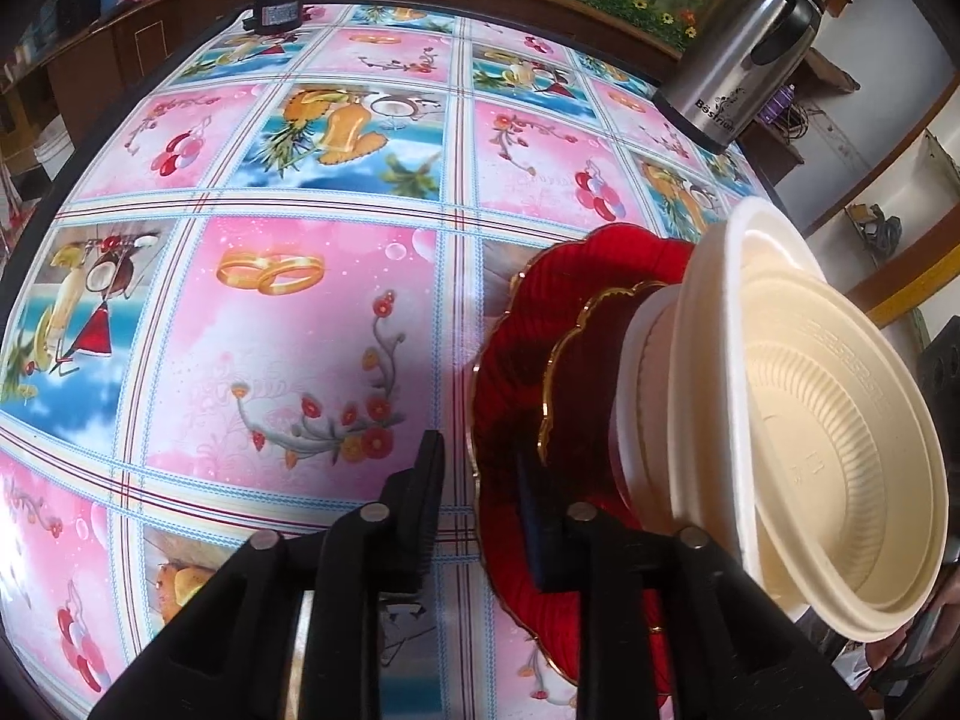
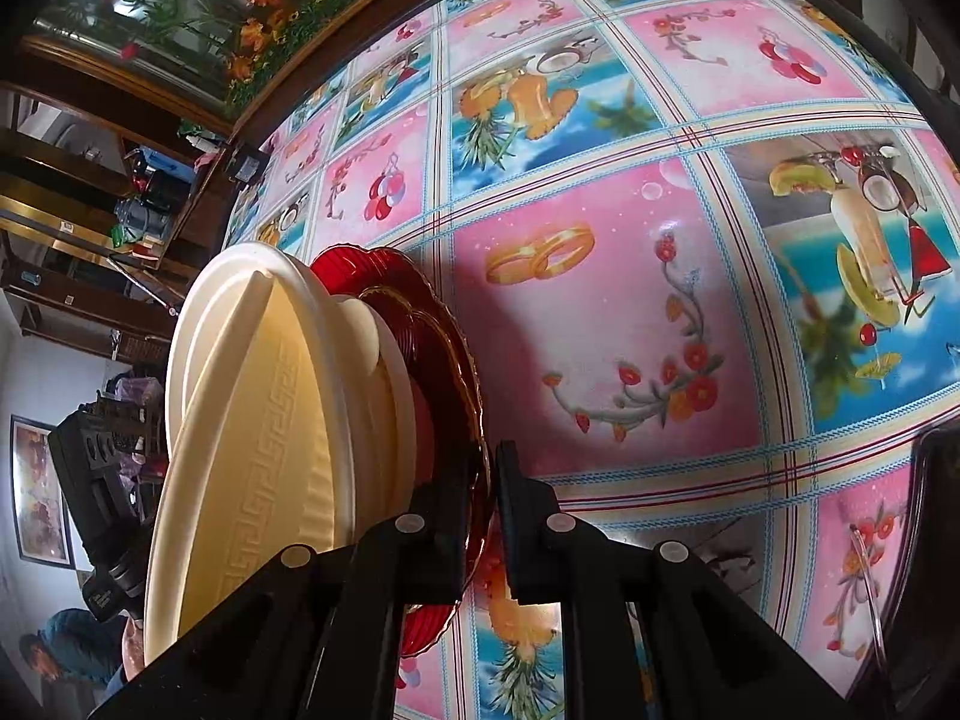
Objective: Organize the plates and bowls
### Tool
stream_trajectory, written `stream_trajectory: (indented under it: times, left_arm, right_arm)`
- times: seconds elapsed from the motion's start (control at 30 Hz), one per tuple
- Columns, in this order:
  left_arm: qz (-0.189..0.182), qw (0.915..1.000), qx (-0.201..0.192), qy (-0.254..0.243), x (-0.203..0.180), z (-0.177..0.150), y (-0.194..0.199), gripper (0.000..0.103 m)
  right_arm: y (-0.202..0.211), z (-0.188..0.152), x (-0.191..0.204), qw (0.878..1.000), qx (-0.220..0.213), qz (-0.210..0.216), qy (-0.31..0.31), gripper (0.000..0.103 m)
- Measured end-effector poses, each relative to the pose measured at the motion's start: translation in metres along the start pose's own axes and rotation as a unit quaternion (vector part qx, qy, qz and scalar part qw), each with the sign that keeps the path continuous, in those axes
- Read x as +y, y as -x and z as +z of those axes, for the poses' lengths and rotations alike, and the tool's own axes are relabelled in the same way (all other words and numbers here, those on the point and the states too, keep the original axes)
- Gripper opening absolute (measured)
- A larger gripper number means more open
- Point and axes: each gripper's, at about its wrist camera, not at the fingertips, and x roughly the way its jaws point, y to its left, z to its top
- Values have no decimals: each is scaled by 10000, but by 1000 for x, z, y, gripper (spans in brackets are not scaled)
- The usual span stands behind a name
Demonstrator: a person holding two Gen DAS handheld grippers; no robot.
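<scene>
The red plate (image 2: 462, 420), stacked with cream bowls (image 1: 810, 420), is pinched by the right hand-held gripper (image 2: 495, 516) to steady it, while the left hand-held gripper (image 1: 480, 516) stands released around its rim.

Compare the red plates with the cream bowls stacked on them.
The red plates are dark red with wavy gold-trimmed edges; the cream bowls are plain and pale with smooth round rims. The plates are shallow and lie at the bottom of the pile; the bowls are deeper and sit nested on top. The plates reach out past the bowls' bases. Both are ribbed and belong to one stack on the patterned table.
</scene>
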Motion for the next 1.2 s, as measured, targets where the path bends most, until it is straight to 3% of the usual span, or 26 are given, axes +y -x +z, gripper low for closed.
stream_trajectory:
  times: [0.77, 1.2]
  left_arm:
    - [131, 9997, -62, -193, -3, -10, 10, 30]
    - [229, 9989, -157, -387, -9, -17, 19, 33]
  right_arm:
    - [10, -10, -1, 10000, 12, -19, -96, 12]
    - [36, -23, 0, 9999, -103, 74, -68, 12]
